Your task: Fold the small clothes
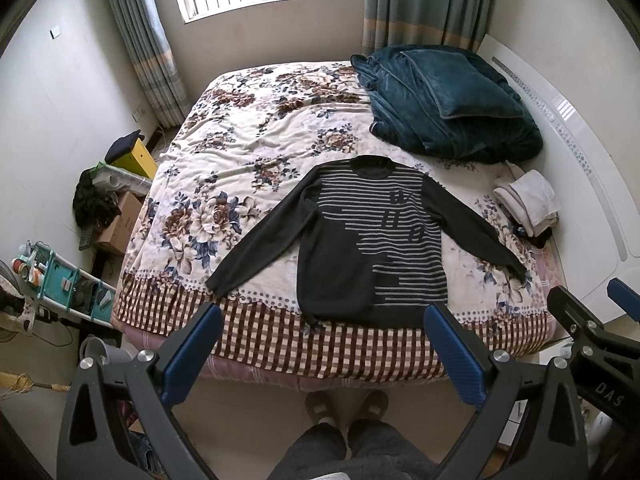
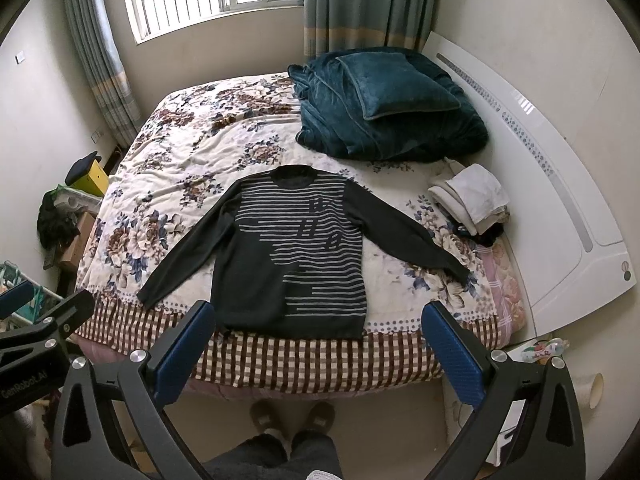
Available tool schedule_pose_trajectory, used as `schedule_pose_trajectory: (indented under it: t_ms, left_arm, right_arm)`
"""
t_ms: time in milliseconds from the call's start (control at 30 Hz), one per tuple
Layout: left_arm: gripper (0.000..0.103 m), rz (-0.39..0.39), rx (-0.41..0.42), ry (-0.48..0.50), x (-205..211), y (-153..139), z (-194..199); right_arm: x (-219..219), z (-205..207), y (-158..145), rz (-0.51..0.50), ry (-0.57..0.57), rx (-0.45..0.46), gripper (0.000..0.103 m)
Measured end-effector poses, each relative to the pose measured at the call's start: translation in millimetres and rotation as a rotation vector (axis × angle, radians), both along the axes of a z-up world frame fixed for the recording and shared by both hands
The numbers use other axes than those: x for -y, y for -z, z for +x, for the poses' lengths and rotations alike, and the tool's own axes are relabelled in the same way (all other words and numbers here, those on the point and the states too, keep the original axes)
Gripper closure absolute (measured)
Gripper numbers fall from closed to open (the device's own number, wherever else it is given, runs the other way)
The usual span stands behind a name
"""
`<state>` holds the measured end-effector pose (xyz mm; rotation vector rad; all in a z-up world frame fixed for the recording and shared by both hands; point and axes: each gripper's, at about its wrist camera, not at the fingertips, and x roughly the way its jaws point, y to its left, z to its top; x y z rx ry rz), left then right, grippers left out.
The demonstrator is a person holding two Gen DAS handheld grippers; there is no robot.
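A dark long-sleeved sweater with pale stripes (image 1: 360, 240) lies flat on the bed, front up, both sleeves spread out, collar toward the window. It also shows in the right wrist view (image 2: 288, 256). My left gripper (image 1: 324, 324) is open and empty, held high above the near bed edge, short of the sweater's hem. My right gripper (image 2: 318, 322) is open and empty, also above the near edge. The right gripper shows at the right edge of the left wrist view (image 1: 592, 320), the left gripper at the left edge of the right wrist view (image 2: 44, 312).
A floral bedspread (image 1: 240, 152) covers the bed. A teal blanket with a pillow (image 1: 452, 108) lies at the far right. Folded pale clothes (image 1: 528, 200) sit by the white headboard (image 1: 576, 152). Boxes and clutter (image 1: 112, 208) stand on the floor to the left. The person's slippered feet (image 1: 344, 404) stand before the bed.
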<state>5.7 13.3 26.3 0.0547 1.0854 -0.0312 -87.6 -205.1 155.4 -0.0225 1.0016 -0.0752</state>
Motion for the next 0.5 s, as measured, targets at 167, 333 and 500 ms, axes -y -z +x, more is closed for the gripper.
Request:
schedule_pose_trajectory:
  t_ms: [167,333,500]
  left_arm:
    - [0.000,0.000,-0.001,0.000,0.4,-0.3,-0.5]
    - [0.000,-0.002,0.002,0.000,0.7,0.1,-0.7]
    - [0.000,-0.003,0.004,0.000,3.5,0.5,-1.0]
  right_arm:
    - [3.9,1.6,1.8,0.000,-0.007,-0.003,0.000]
    - [2.8,1.3,1.8,0.001,-0.004,-0.003,0.000]
    - [6.2,4.9,0.9,-0.003,0.003,0.007,0.000]
